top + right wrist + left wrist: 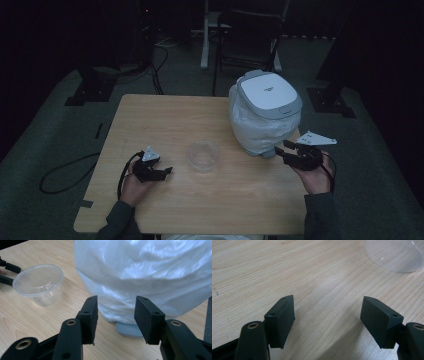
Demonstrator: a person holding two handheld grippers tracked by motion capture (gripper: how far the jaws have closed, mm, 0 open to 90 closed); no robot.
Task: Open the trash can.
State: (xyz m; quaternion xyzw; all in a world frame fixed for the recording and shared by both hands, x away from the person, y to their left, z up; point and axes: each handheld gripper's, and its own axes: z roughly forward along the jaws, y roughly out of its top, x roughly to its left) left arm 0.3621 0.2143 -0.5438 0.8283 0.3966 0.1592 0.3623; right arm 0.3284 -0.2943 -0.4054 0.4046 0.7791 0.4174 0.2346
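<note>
Beside the bagged cooker [265, 112] at the surface's [165, 120] far right: approaching its bag low down, right hand-held gripper [290, 147] half-spread and grasping nothing; left hand-held gripper [167, 171] resting released near the cup [203, 156]. Next, probably: pinching the plastic.

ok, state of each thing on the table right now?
White appliance wrapped in clear plastic bag: upright, lid shut.
Clear plastic round cup: upright, empty.
Left tongs: open, holding nothing.
Right tongs: open, holding nothing, facing the bag.
</note>
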